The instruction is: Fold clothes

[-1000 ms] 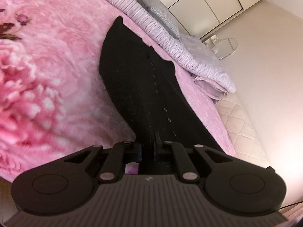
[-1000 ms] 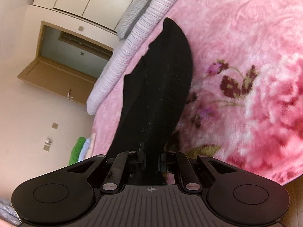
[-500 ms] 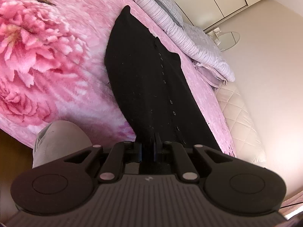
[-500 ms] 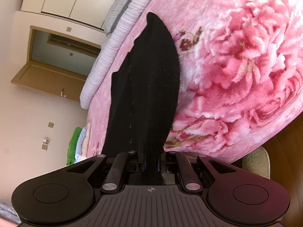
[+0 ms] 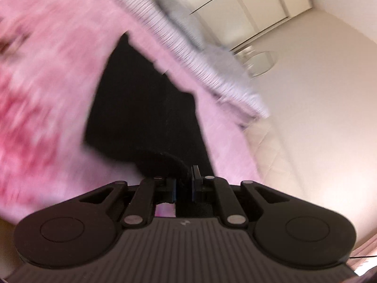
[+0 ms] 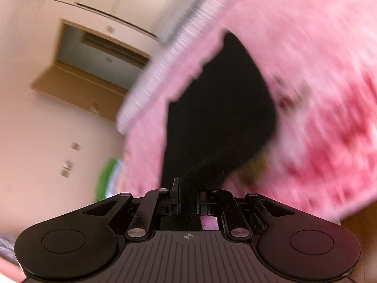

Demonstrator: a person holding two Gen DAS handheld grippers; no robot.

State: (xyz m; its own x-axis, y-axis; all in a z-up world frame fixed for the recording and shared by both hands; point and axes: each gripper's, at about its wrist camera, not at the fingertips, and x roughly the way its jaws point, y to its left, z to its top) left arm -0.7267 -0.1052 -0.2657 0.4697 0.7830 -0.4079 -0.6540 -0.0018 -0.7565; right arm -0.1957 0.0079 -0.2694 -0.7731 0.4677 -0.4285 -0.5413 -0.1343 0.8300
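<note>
Left wrist view, left tool [image 5: 183,184] pinching black garment [image 5: 146,108] hem, pink blanket [image 5: 47,70] beyond

Left gripper [image 5: 183,185] and right gripper [image 6: 188,199], both clamped on cloth.

One black fabric garment [image 5: 146,108], lying on one pink plush floral blanket [image 5: 47,89]. Two black two-finger grippers, one per view: left gripper [image 5: 184,184] and right gripper [image 6: 188,198]. One long white ribbed bolster [image 5: 188,54] along the blanket's far edge. One round glass side table [image 5: 261,62]. One stack of folded textiles, green uppermost [image 6: 107,176]; count within the stack indeterminate owing to blur.
</note>
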